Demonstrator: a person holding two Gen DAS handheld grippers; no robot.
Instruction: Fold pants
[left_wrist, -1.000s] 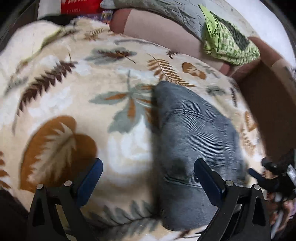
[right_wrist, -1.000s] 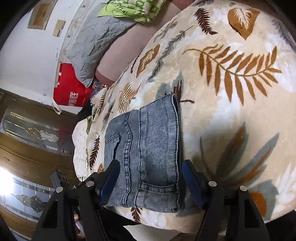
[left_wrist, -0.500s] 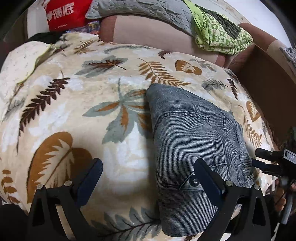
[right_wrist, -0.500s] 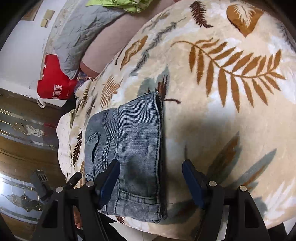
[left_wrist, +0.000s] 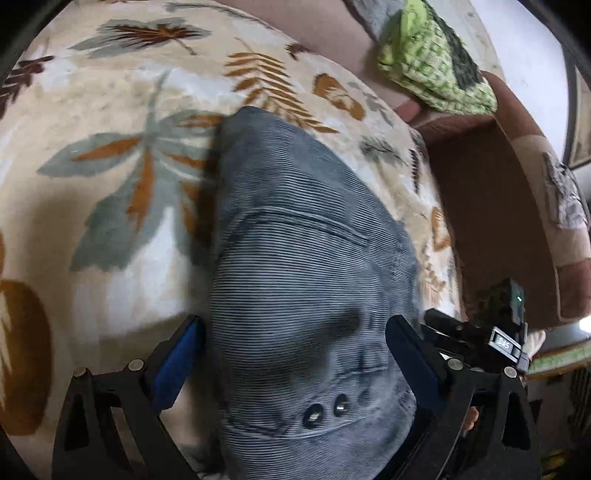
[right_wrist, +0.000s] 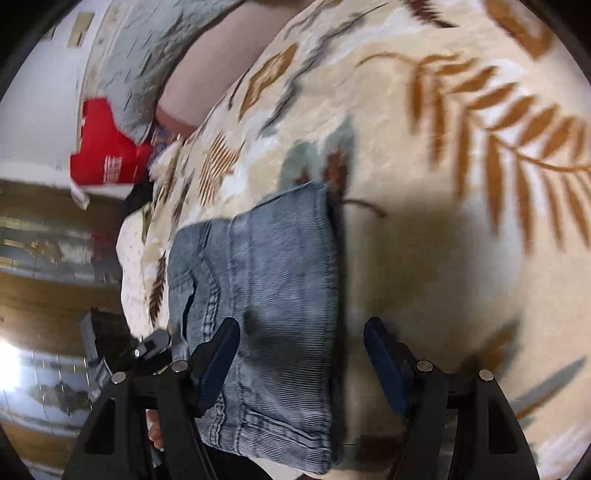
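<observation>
A folded pair of grey-blue denim pants (left_wrist: 295, 280) lies on a cream fleece blanket (left_wrist: 110, 177) printed with orange, brown and grey-green leaves. In the left wrist view the pants fill the centre and near part of the picture, a narrow folded bundle running from the near edge toward the far side, with a stitched pocket seam across the middle and two metal rivets (left_wrist: 325, 408) near the close end. The left gripper (left_wrist: 291, 350) hangs over that near end with its blue-padded fingers (left_wrist: 177, 360) spread wide apart, one on each side of the bundle; whether the pads touch the denim cannot be told, and nothing is clamped. In the right wrist view the same pants (right_wrist: 266, 295) lie left of centre, their right-hand folded edge straight and casting a dark shadow on the blanket. The right gripper (right_wrist: 301, 360) also stands wide apart: its left finger (right_wrist: 218, 362) sits over the denim, its right finger over bare blanket just beyond the folded edge, gripping nothing. At the far side are a brown sofa back (left_wrist: 480, 206), a crumpled green patterned cloth (left_wrist: 432, 70), a grey quilted cover (right_wrist: 147, 62) and a red bag with white lettering (right_wrist: 107, 155). The view is slightly blurred.
</observation>
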